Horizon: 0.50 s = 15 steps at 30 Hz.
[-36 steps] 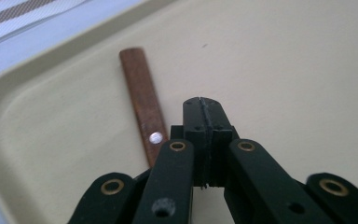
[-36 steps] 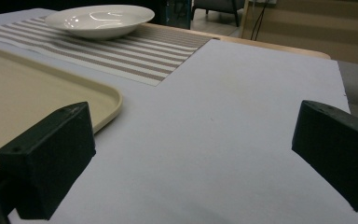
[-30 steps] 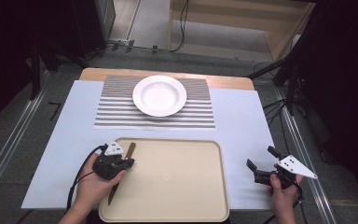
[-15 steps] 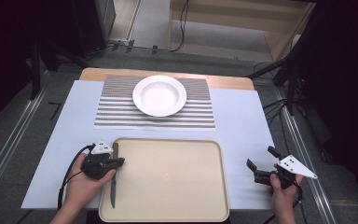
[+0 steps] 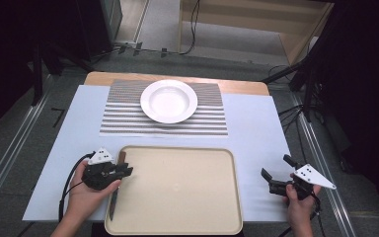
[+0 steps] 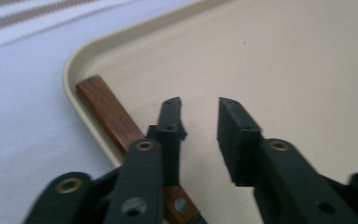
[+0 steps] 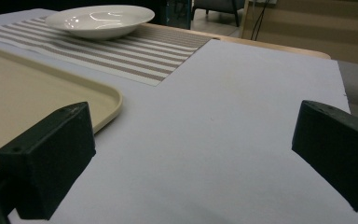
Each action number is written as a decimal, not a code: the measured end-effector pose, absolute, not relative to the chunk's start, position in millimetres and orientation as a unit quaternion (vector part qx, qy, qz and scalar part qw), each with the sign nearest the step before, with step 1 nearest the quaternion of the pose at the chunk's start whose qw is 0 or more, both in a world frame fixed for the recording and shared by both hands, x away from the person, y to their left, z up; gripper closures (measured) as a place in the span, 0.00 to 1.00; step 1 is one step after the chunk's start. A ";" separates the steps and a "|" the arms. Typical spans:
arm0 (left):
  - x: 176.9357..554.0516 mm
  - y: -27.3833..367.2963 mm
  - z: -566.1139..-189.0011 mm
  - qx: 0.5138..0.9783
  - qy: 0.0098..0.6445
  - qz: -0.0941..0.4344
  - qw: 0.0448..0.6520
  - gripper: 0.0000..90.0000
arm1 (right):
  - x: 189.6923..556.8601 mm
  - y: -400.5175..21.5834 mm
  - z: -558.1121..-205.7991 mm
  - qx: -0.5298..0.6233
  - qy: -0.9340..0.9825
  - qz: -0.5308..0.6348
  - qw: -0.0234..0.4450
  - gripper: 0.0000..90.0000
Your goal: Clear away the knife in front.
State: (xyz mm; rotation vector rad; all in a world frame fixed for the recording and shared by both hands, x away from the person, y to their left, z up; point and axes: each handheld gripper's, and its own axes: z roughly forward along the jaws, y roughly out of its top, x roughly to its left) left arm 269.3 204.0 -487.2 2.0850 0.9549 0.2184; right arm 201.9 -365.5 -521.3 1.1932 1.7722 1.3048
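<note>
Here's the table spread out under me, pale sheet across it, and dead centre at the near edge sits the big beige tray. At twelve o'clock from the tray lies the striped mat, and on the mat, the white bowl, upright.

Over to my left gripper, at nine o'clock on the tray, hanging right over its left rim. Jaws apart, a clear gap between them, nothing in it. In the left gripper view my left gripper looks down into the tray's corner, and just under the left-hand jaw runs the knife: wooden handle lying along the tray's left edge, inside the rim. From above, the knife runs from twelve to six, dark blade toward me.

My right gripper sits at three o'clock, well clear of the tray, low over the bare sheet. Jaws wide apart, empty.
</note>
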 end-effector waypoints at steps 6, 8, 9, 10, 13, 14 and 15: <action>265.2 208.8 -480.1 0.809 0.366 0.107 0.448 0.46 | 201.6 -365.3 -521.3 0.452 0.673 0.495 0.313 0.00; 264.1 210.5 -477.9 0.803 0.364 0.113 0.459 0.39 | 201.8 -365.4 -521.3 0.451 0.673 0.495 0.314 0.00; 263.8 211.3 -476.8 0.801 0.363 0.115 0.462 0.34 | 201.8 -365.4 -521.3 0.451 0.673 0.495 0.314 0.00; 263.7 212.4 -475.9 0.800 0.361 0.115 0.465 0.28 | 201.8 -365.4 -521.3 0.451 0.673 0.495 0.314 0.00; 262.5 216.2 -474.0 0.793 0.358 0.122 0.478 0.14 | 201.6 -365.2 -521.3 0.452 0.673 0.495 0.312 0.00; 262.1 217.4 -473.4 0.791 0.356 0.125 0.481 0.12 | 201.6 -365.3 -521.2 0.452 0.673 0.495 0.313 0.00; 262.0 219.0 -472.7 0.789 0.355 0.125 0.485 0.07 | 201.7 -365.4 -521.3 0.451 0.673 0.495 0.314 0.00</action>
